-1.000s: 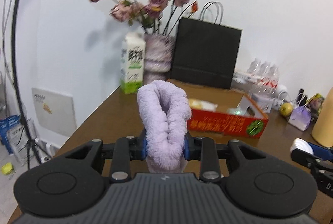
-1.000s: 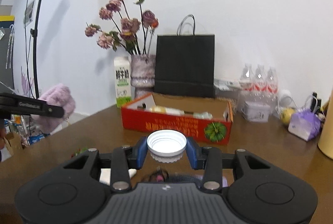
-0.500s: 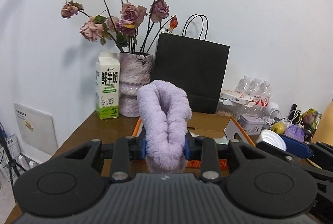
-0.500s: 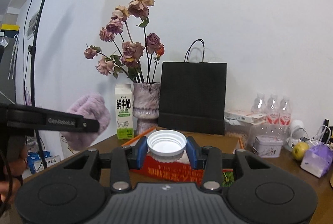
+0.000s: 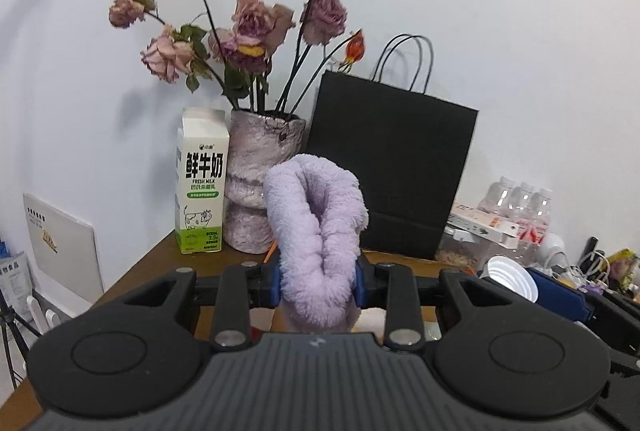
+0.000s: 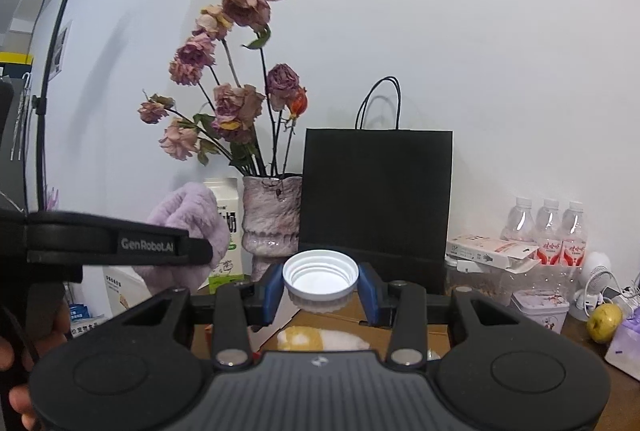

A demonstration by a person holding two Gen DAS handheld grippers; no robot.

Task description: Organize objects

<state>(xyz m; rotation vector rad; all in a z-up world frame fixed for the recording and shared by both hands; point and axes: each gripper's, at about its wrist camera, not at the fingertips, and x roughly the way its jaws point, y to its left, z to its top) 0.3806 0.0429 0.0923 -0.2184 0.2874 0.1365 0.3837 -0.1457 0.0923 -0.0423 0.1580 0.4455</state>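
A fluffy lilac cloth item (image 5: 316,219) stands upright between the blue pads of my left gripper (image 5: 318,281), which is shut on it. The right wrist view shows that same lilac item (image 6: 188,219) at the left, in the left gripper (image 6: 196,251), with a person's hand below it. My right gripper (image 6: 320,291) is shut on a white ribbed lid (image 6: 320,271), open side up. The lid (image 5: 506,275) also appears at the right of the left wrist view. Under the right gripper lies an open cardboard box (image 6: 360,315) with a yellow-and-white soft thing (image 6: 316,339) inside.
Against the wall stand a milk carton (image 5: 202,187), a rough vase (image 5: 264,183) of dried roses and a black paper bag (image 5: 392,167). Right of them are water bottles (image 6: 548,231), a tin (image 6: 540,305) and a green fruit (image 6: 604,319). A lamp stand (image 6: 52,43) rises at the left.
Both grippers have moved forward and upward toward the wall, each keeping its hold. The vase and bag look nearer, and the red box has slipped below the grippers.
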